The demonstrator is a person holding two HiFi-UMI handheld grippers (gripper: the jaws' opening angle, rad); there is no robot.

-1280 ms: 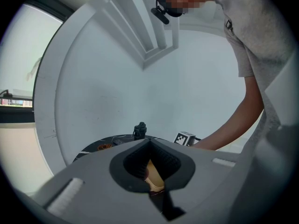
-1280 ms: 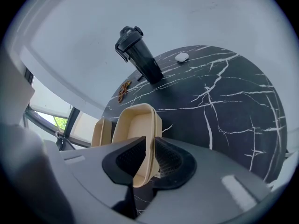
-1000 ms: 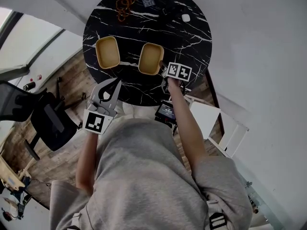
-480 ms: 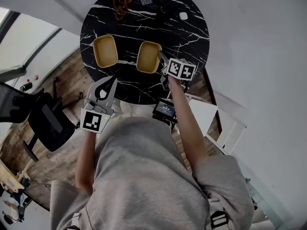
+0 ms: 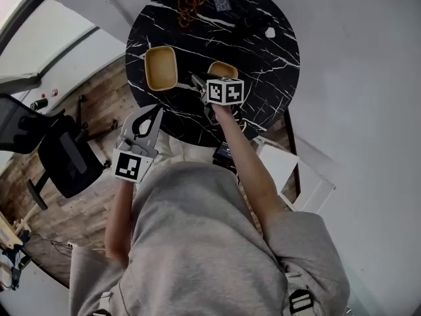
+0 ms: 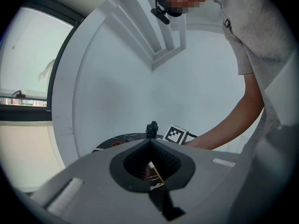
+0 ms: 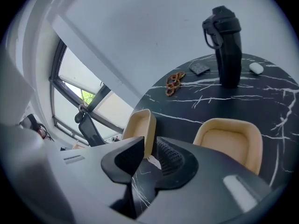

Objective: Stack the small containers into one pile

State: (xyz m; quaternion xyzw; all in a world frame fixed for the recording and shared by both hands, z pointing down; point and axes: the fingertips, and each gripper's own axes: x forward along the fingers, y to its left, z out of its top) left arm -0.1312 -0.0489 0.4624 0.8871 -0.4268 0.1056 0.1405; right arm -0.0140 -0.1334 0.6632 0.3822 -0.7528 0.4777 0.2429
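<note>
Two tan containers rest apart on the black marble table [image 5: 263, 78]: the left container [image 5: 161, 68] [image 7: 140, 125] and the right container [image 5: 222, 68] [image 7: 231, 139], which my right gripper's marker cube partly hides in the head view. My right gripper [image 5: 197, 80] [image 7: 148, 148] hovers over the table between them, pointing at the left container. Its jaws have just been opening and nothing is between them; the left container's rim shows beyond the gap. My left gripper [image 5: 146, 120] [image 6: 150, 142] is shut and empty at the table's near edge.
At the table's far side are a black bottle [image 7: 224, 45] [image 6: 152, 129], a coiled brown cord [image 5: 191, 5] [image 7: 174, 84], a dark card [image 5: 222, 0] and a small white object [image 5: 270, 31]. An office chair [image 5: 59, 157] is at the left, white furniture [image 5: 289, 166] at the right.
My right gripper has left the right container's near corner and swung left to the gap between the containers, its jaws wider. Both containers stay in place. The left gripper has barely shifted.
</note>
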